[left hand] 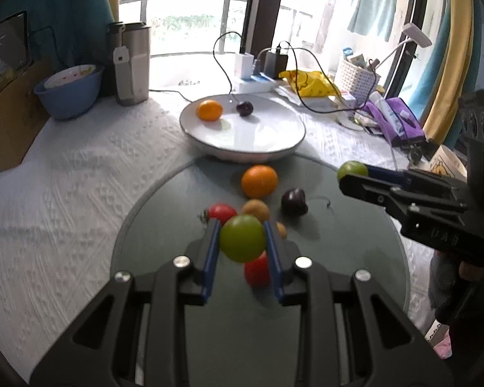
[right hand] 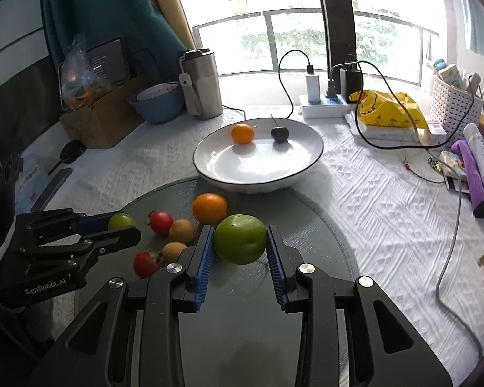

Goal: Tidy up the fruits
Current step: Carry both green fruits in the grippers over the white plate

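Note:
My left gripper (left hand: pixel 241 225) is shut on a green fruit (left hand: pixel 242 240) held above the round glass mat (left hand: pixel 355 258). My right gripper (right hand: pixel 240 230) is shut on a larger green fruit (right hand: pixel 239 240); it also shows at the right of the left wrist view. On the mat lie an orange (right hand: pixel 209 207), a dark plum (left hand: pixel 293 201), two red fruits (right hand: pixel 160 222) (right hand: pixel 146 262) and two small brown fruits (right hand: pixel 182 230) (right hand: pixel 173 250). Beyond the mat stands a white plate (right hand: pixel 258 164) holding an orange (right hand: pixel 242 133) and a dark plum (right hand: pixel 279 134).
A steel tumbler (right hand: pixel 201 85), a blue bowl (right hand: pixel 158 103) and a cardboard box (right hand: pixel 100 119) stand back left. A power strip with cables (right hand: pixel 322 103), a yellow bag (right hand: pixel 387 109), a white basket (right hand: pixel 455 103) and purple cloth (right hand: pixel 480 174) crowd the right. The table carries a white textured cloth.

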`<state>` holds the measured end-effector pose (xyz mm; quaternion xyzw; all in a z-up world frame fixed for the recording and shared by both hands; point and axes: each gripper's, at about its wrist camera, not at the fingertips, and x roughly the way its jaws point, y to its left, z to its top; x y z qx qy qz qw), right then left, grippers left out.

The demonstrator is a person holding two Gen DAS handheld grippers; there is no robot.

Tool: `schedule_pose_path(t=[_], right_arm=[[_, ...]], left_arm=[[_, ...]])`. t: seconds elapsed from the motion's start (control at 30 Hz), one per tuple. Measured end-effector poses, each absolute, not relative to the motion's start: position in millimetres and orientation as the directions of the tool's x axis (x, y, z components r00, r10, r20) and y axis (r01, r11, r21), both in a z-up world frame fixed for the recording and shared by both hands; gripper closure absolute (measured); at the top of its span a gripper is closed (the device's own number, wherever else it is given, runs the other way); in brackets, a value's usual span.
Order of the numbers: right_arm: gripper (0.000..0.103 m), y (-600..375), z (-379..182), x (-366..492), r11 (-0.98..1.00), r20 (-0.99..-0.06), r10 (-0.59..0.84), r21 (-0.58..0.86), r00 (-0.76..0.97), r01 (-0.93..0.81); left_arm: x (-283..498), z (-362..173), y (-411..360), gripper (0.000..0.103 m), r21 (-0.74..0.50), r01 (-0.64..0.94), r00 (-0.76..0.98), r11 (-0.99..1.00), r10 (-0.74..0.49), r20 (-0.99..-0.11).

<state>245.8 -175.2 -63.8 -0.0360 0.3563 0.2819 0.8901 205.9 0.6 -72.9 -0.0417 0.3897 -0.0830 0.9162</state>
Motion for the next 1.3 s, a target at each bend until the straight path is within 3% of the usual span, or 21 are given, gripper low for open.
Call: schedule_pose_path(t=[1.3], right_arm=[[0.068, -156.7, -66.1, 356.3, 0.840, -0.660, 0.464, 0.116, 0.592, -0.530]], left_arm=[[344.0, -73.6, 15.2, 0.074, -0.134, 0.148, 0.698, 0.980, -0.199, -0.688]])
